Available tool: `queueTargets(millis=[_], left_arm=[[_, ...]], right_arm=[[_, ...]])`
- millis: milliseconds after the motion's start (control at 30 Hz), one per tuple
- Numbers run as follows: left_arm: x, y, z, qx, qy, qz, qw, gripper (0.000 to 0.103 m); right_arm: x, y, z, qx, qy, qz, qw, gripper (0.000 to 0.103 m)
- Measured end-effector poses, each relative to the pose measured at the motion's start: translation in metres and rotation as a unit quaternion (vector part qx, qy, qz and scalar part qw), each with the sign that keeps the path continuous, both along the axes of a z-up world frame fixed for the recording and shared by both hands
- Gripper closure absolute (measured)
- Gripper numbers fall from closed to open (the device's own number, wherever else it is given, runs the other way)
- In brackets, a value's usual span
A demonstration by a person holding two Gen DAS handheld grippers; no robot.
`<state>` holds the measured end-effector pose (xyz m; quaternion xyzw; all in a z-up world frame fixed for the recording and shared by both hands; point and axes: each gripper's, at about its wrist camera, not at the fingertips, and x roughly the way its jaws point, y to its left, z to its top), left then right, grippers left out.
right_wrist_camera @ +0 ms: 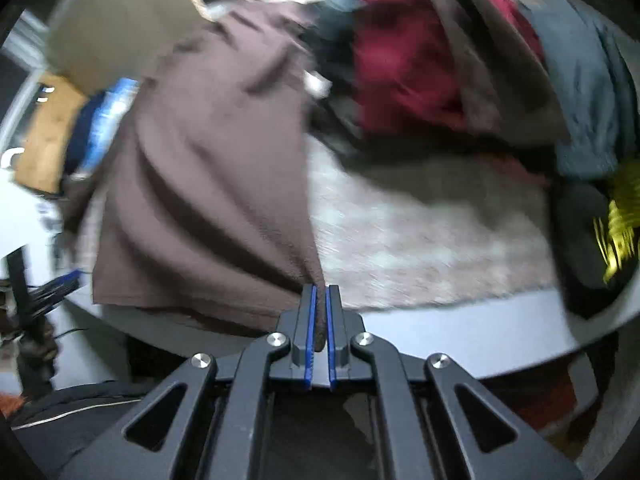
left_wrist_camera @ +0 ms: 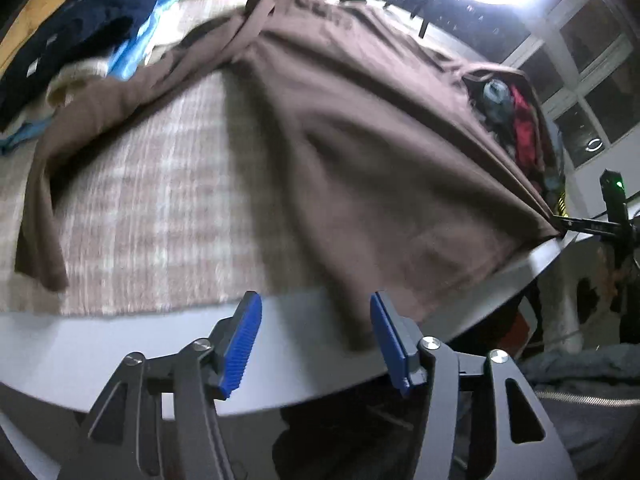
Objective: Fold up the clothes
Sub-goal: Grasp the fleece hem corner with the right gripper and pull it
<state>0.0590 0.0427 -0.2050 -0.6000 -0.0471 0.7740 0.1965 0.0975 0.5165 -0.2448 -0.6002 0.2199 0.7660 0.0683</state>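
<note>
Right gripper (right_wrist_camera: 319,312): clamped tight on a bottom corner of the brown shirt (right_wrist_camera: 208,184), fabric pinched between the blue pads.
Left gripper (left_wrist_camera: 316,340): jaws apart, nothing held; the shirt's hem hangs just beyond them.
Shirt: spread across the checked mat (left_wrist_camera: 152,208), its near edge draping over the table edge (left_wrist_camera: 80,344).
Risk: one-corner pull could bunch the cloth.
Risk: drag may snag the unsorted pile (right_wrist_camera: 404,64) alongside.

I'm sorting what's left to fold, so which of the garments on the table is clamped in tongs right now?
The brown shirt: the right tongs are shut on its corner. The maroon garment and the grey-blue one lie untouched in the pile behind it.
</note>
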Motion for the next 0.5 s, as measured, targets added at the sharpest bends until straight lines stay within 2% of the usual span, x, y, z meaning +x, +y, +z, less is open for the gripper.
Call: queueTargets(millis=[100,200,367,400,433,500], left_arm=[[-0.001,0.001,-0.009,0.007,-0.018,0.01,0.9998,0.052],[-0.002,0.012,-0.008,0.028,-0.015,0.002,0.9995,0.052],[-0.014,0.046,-0.02,0.024,-0.013,-0.011,0.9996,0.052],[-0.015,0.051,-0.021,0.027,-0.008,-0.014,0.9995,0.06],[-0.016,0.056,-0.022,0.031,-0.007,-0.018,0.9993,0.077],[-0.018,0.065,-0.026,0.036,-0.007,-0.025,0.999,0.092]], right_arm=[[-0.005,-0.011,-0.008,0.003,-0.01,0.027,1.0,0.098],[-0.009,-0.006,-0.013,0.008,-0.021,0.026,0.999,0.098],[-0.011,0.01,-0.014,0.01,-0.027,0.017,0.999,0.098],[-0.012,0.012,-0.015,0.013,-0.029,0.016,0.999,0.098],[-0.013,0.012,-0.016,0.015,-0.032,0.019,0.999,0.098],[-0.017,0.01,-0.02,0.022,-0.04,0.027,0.999,0.098]])
